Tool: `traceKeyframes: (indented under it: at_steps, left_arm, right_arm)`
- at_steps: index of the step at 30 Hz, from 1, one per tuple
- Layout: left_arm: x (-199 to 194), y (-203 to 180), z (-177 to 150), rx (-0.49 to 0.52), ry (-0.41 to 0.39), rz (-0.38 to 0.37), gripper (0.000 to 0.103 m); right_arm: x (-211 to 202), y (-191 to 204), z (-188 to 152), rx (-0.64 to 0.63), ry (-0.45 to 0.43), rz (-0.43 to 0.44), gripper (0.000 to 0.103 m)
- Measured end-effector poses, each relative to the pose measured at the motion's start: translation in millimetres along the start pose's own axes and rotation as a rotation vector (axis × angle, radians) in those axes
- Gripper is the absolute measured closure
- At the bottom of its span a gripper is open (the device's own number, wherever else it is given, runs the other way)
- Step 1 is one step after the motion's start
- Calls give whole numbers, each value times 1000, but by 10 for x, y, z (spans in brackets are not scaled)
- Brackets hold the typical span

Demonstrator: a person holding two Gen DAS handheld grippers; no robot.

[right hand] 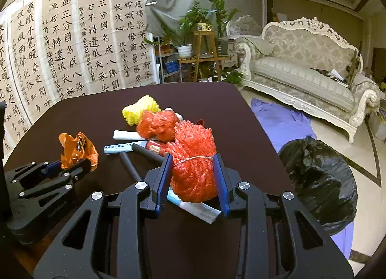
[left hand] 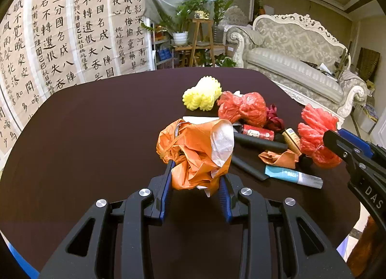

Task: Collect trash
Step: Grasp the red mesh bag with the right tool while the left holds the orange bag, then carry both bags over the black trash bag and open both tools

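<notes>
Clamping light, soft trash: left gripper point(left hand: 196, 177) squeezes the crumpled orange bag point(left hand: 193, 153), right gripper point(right hand: 193, 172) the springy red foam net point(right hand: 193, 165) mid-bundle.

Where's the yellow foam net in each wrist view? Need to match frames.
Left wrist: yellow foam net sits above centre on the far side of the pile, left of the red plastic bag.
Right wrist: upper left of centre, behind that red bag.
Shared landmark: white sofa, upper right.
</notes>
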State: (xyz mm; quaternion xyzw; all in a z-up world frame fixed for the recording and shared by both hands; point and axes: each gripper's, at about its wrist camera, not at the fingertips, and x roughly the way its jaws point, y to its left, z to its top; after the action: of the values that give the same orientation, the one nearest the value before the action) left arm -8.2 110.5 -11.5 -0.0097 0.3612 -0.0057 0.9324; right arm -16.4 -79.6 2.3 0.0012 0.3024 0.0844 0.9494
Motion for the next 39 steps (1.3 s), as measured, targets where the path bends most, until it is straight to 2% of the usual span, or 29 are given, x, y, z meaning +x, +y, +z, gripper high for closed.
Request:
traceKeyframes:
  at_steps: [6,12,21,27,31,39]
  left_arm:
    - [-45,-129,31,17,-26,-32,69]
    - [-85,-426,122,64,-57,-95,69]
    - [-86,-1056,237,149,-102,-205,69]
    - [-9,-1509,298,208,-110,-266,69]
    - [92,-1735,345,237,-102,-285,69]
    - [356,-2080,414,276,-69,-288,69]
  right_arm:
    - [-62,-179,19,28,-25,-42,70]
    - [-167,-452,9,59,-68,-120,70]
    - [-266,-1053,-22,134,-109,-262,70]
    - [-267,-1420,-111,181,-116,-321,70]
    - [-210,-1653,-169,204,-113,-354,70]
    - [-106,-2001,-304,251,-92,-369,69]
